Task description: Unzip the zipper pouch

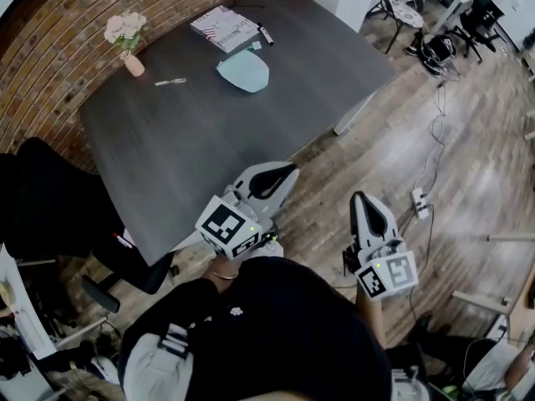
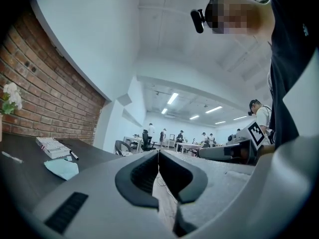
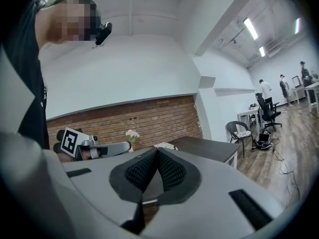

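The left gripper (image 1: pixel 287 171) and right gripper (image 1: pixel 360 199) have their jaws together, empty, off the tabletop (image 1: pixel 192 140). The zipper pouch (image 1: pixel 244 71) lies far across it, near a booklet (image 1: pixel 224 27), pen (image 1: pixel 170 82) and 1 flower vase (image 1: pixel 128 45).

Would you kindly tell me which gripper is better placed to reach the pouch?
Probably left: the left gripper sits at the table edge, nearer the blue pouch; the right gripper hangs over floor.

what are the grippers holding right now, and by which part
Nothing. The left gripper and the right gripper are both shut and empty; the pouch lies untouched on the table.
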